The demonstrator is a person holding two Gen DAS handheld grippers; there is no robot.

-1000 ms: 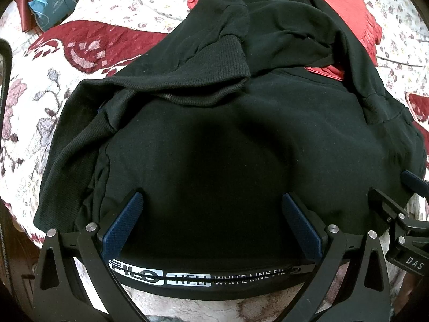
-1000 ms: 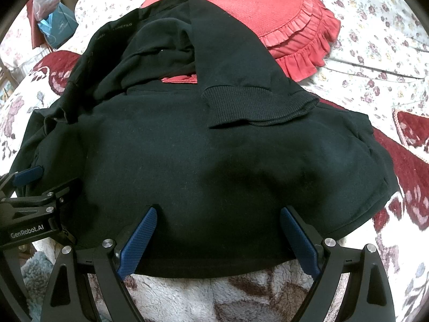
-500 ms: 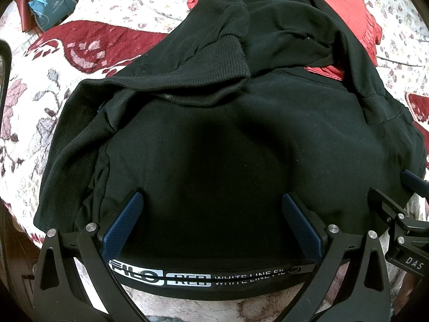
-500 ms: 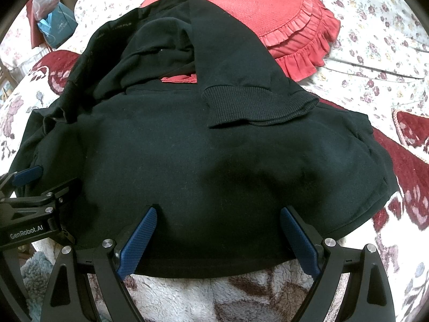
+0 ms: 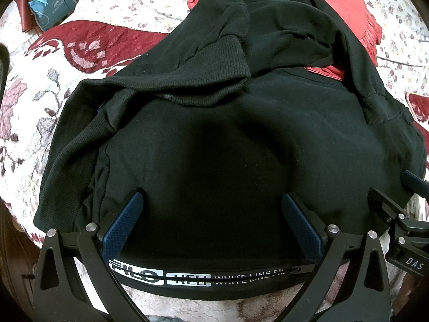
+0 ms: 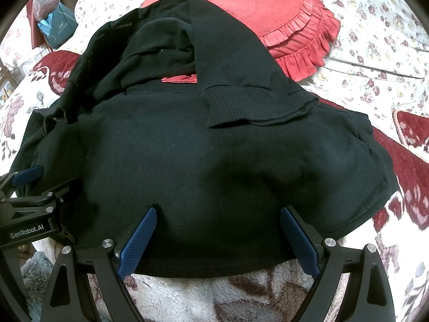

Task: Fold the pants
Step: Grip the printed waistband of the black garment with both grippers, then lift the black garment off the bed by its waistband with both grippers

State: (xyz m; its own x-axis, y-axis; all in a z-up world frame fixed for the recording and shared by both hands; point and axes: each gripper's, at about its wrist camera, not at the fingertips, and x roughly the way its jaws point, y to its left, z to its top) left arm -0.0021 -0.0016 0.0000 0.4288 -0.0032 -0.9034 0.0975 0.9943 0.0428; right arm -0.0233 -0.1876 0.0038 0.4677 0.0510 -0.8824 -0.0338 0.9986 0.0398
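Note:
Black pants [image 5: 228,139] lie folded over on a floral bed cover, the ribbed leg cuffs [image 5: 214,61] lying on top; they also show in the right wrist view [image 6: 203,161], cuff [image 6: 254,104] on top. A waistband with white lettering [image 5: 209,279] runs along the near edge. My left gripper [image 5: 211,204] is open, its blue pads on either side of the near edge of the cloth. My right gripper [image 6: 217,217] is open too, over the near hem. Each gripper shows at the edge of the other's view.
A red frilled cushion [image 6: 268,8] lies under the far end of the pants. The floral bed cover [image 6: 375,40] has dark red patches [image 5: 88,43]. A blue bag [image 5: 51,5] sits at the far left. A fleecy blanket [image 6: 228,292] lies under the near edge.

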